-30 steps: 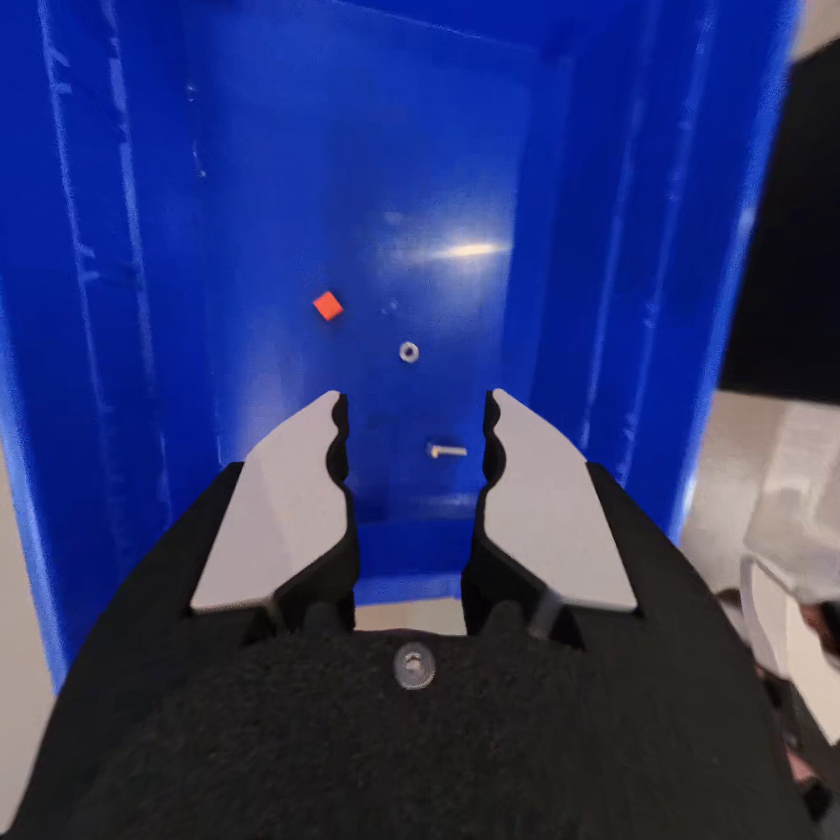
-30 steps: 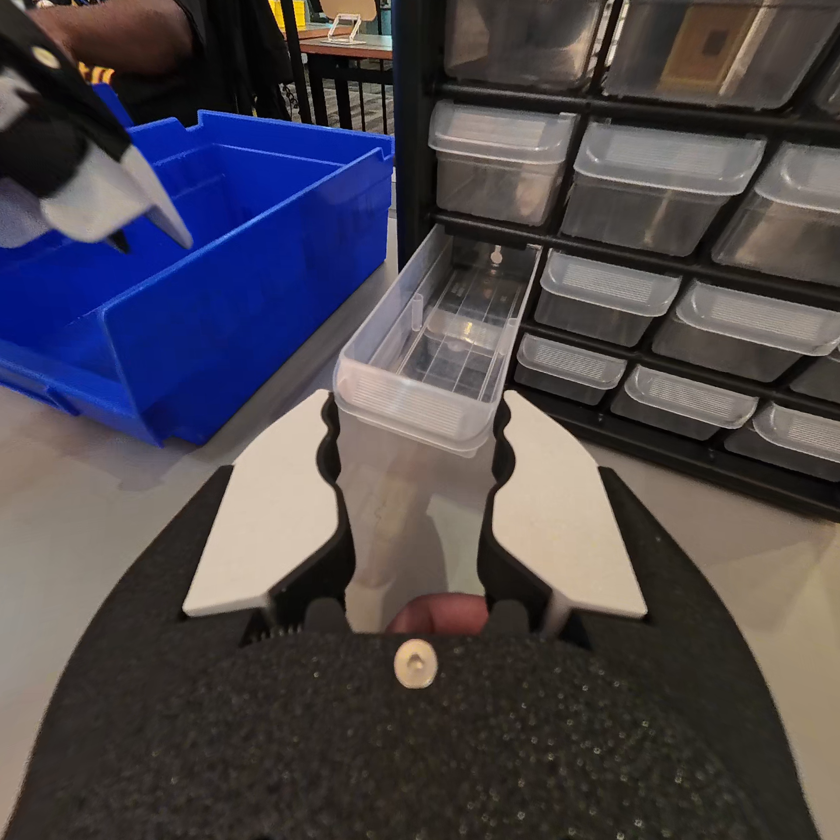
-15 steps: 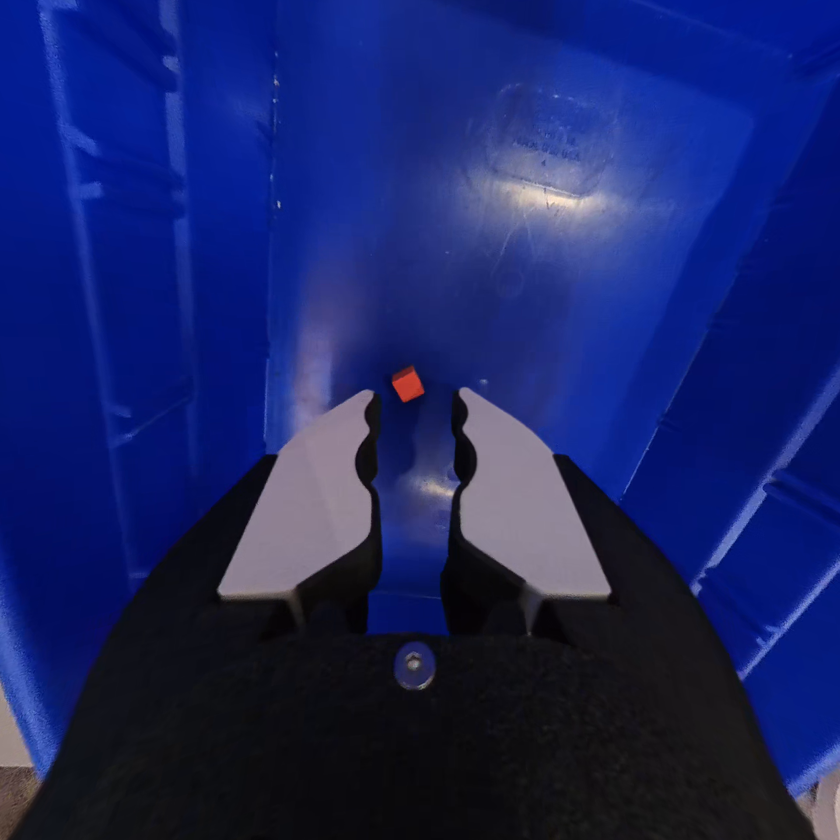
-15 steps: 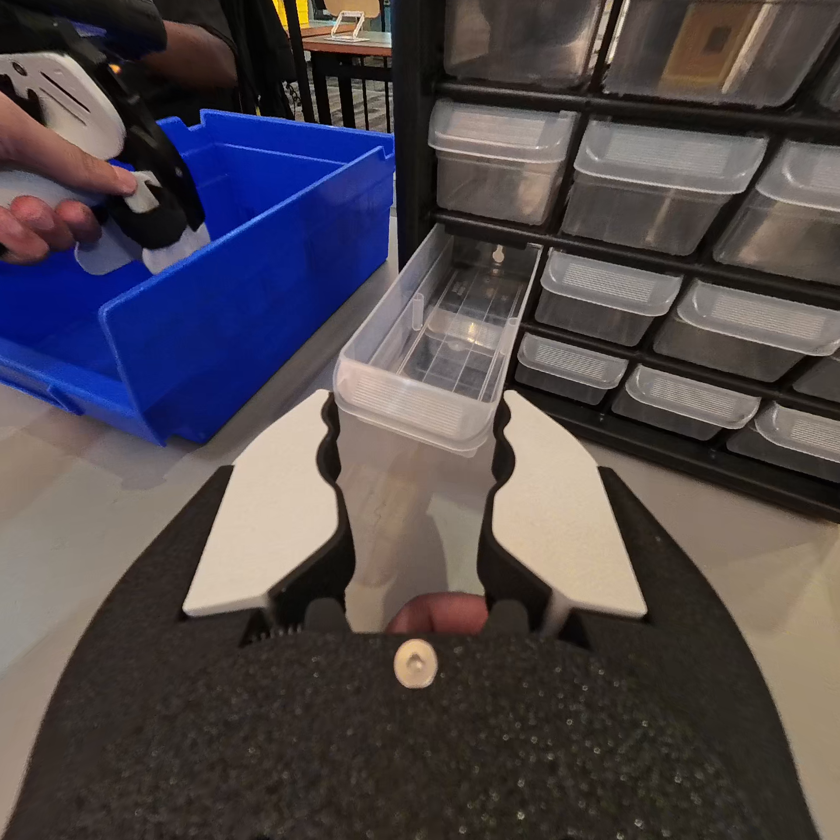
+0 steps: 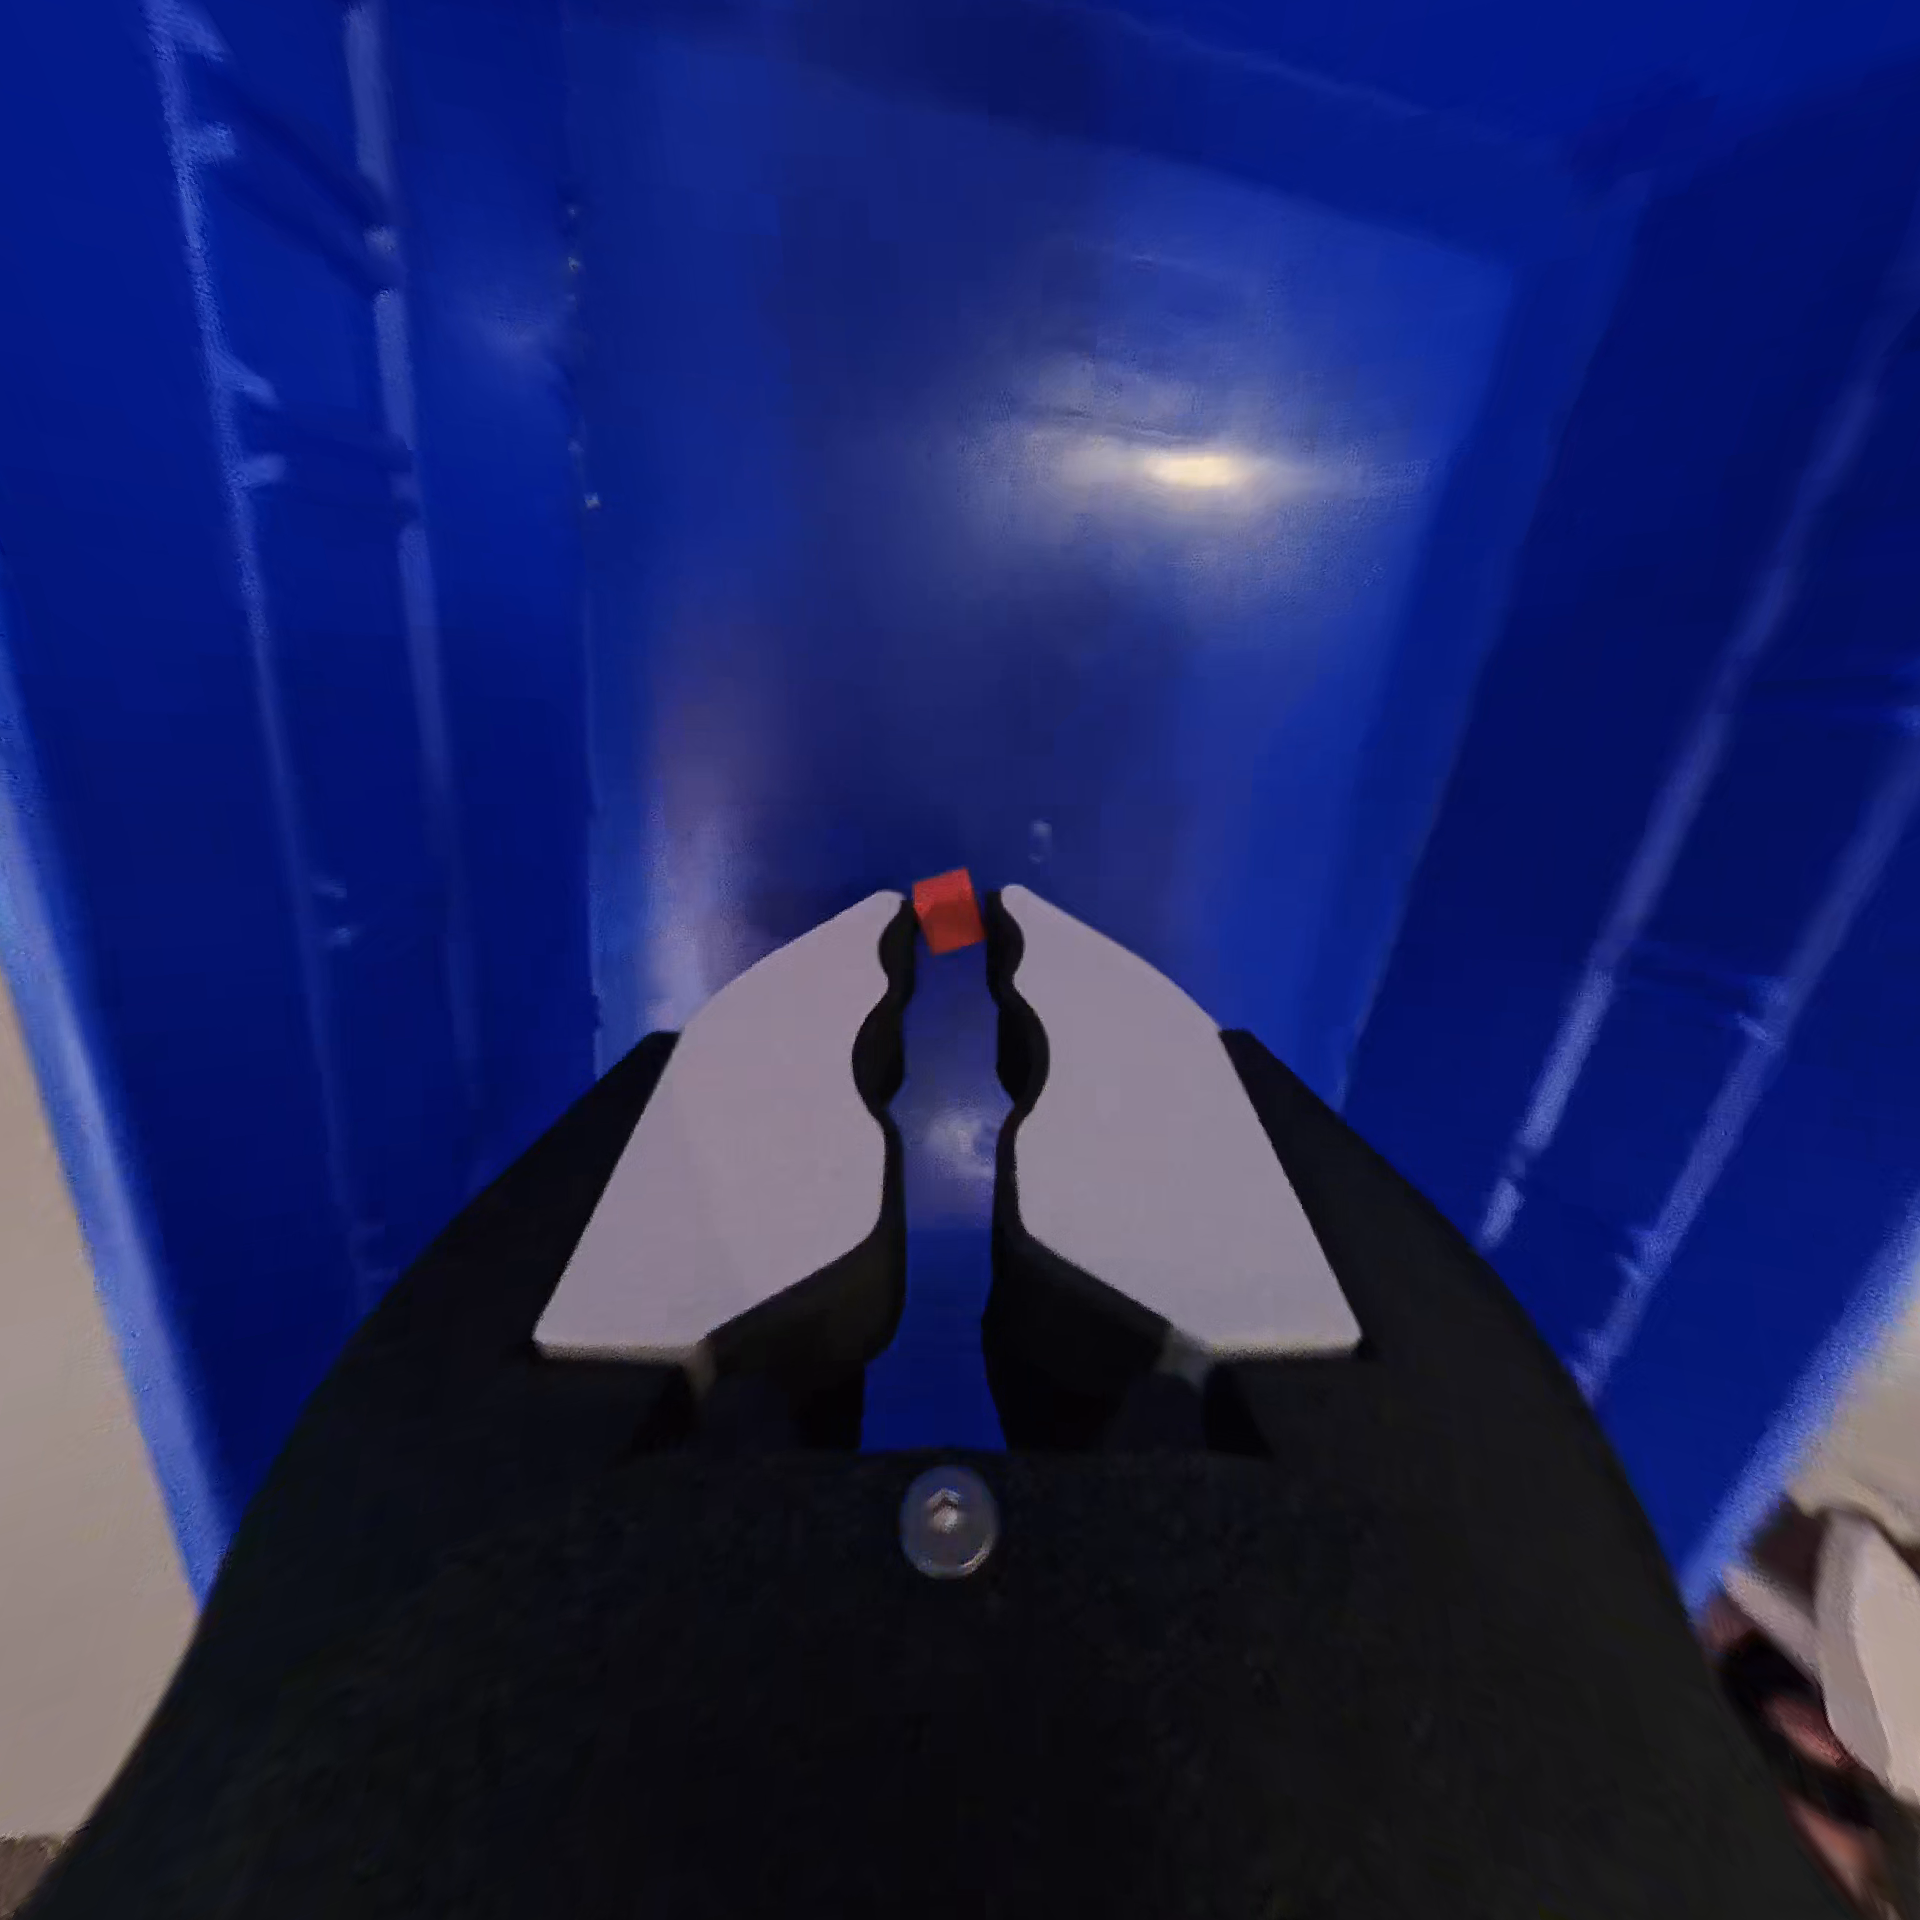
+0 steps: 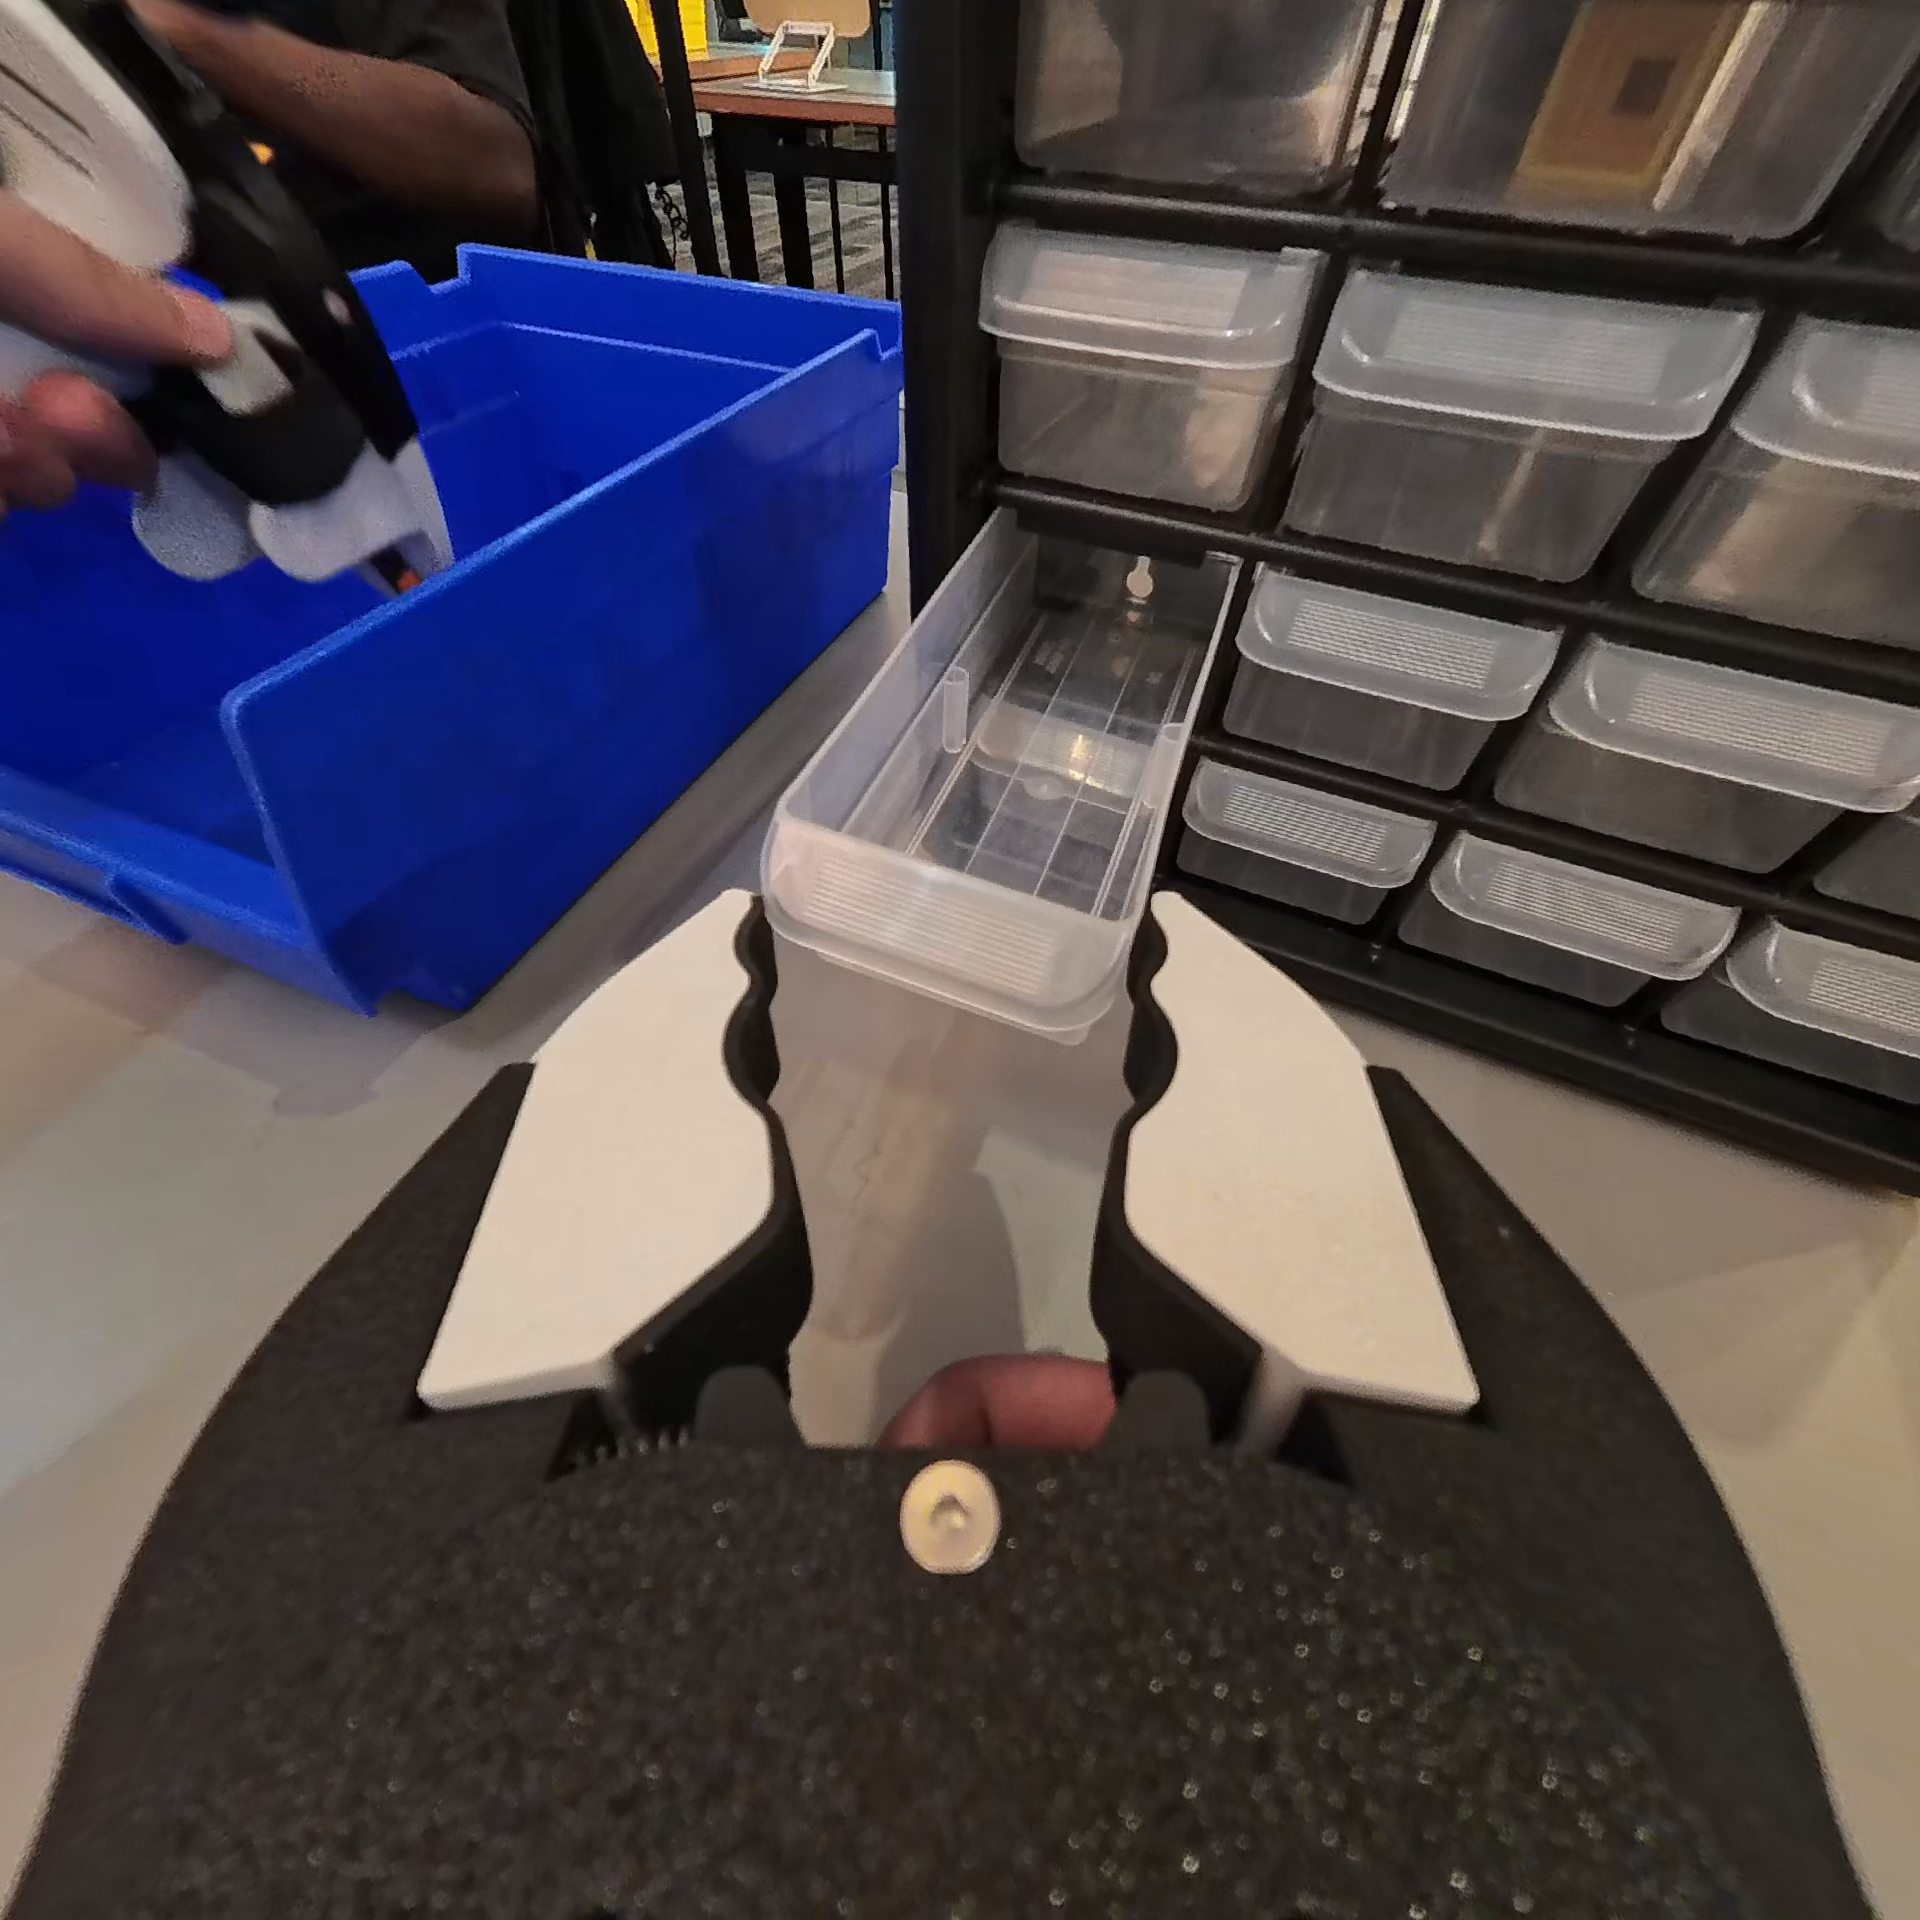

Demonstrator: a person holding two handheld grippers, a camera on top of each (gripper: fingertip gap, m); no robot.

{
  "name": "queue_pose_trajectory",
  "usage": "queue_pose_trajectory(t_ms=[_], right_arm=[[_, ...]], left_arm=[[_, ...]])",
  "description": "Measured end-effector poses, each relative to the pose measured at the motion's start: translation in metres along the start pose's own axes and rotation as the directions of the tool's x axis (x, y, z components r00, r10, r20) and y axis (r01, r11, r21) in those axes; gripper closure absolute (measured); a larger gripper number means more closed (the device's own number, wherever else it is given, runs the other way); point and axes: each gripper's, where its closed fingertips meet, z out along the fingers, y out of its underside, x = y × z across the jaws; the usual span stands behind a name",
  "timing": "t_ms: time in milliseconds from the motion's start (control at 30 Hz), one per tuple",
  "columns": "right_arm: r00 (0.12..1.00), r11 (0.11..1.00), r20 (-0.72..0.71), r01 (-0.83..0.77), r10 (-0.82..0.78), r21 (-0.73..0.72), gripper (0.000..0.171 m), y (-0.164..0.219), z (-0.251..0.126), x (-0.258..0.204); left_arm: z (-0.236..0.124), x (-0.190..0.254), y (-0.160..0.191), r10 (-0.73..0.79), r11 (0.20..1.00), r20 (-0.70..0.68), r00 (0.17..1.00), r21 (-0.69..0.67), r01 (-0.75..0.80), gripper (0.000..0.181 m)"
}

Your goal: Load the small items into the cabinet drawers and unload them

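Jaws of the left gripper (image 5: 948, 902) pinch a red cube (image 5: 948, 911) at their very tips, inside the blue bin (image 5: 1039, 520). Right gripper (image 6: 948, 940) hangs spread and empty, the clear drawer (image 6: 977, 831) pulled out just beyond it from the cabinet (image 6: 1455, 582).

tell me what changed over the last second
The left gripper moved deeper into the blue bin, narrowed its jaws and closed on the red cube. The right gripper stayed open in front of the pulled-out clear drawer, which is unchanged.
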Motion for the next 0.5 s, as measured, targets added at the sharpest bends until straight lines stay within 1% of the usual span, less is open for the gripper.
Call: queue_pose_trajectory(t_ms=[33,100,167,200,300,367,433,500], right_arm=[[1.000,1.000,0.000,0.000,0.000,0.000,0.106,0.000,0.000,0.000],[1.000,1.000,0.002,-0.002,0.002,-0.001,0.106,0.000,-0.001,0.000],[1.000,1.000,0.009,-0.009,0.009,0.002,0.106,0.000,-0.002,0.000],[1.000,1.000,0.010,-0.008,0.008,0.002,0.106,0.000,-0.003,0.000],[1.000,1.000,0.007,-0.002,0.002,0.000,0.106,0.000,-0.003,-0.001],[1.000,1.000,0.008,-0.001,0.001,-0.001,0.106,0.001,-0.003,-0.001],[1.000,1.000,0.014,-0.009,0.009,0.000,0.106,0.001,-0.004,-0.001],[1.000,1.000,0.020,-0.014,0.014,0.001,0.106,0.001,-0.005,-0.001]], left_arm=[[-0.011,0.011,0.000,0.041,0.999,-0.033,0.999,0.025,-0.041,0.169],[-0.039,0.045,0.004,0.187,0.980,-0.115,0.976,0.096,-0.176,0.169],[-0.073,0.087,0.019,0.365,0.927,-0.172,0.915,0.158,-0.340,0.169],[-0.089,0.109,0.028,0.455,0.886,-0.184,0.871,0.194,-0.422,0.169],[-0.131,0.176,0.058,0.713,0.695,-0.168,0.681,0.295,-0.655,0.169],[-0.140,0.213,0.078,0.824,0.564,-0.154,0.545,0.310,-0.765,0.170],[-0.131,0.237,0.095,0.903,0.429,-0.148,0.404,0.271,-0.862,0.170],[-0.108,0.245,0.107,0.951,0.297,-0.142,0.274,0.177,-0.938,0.170]])
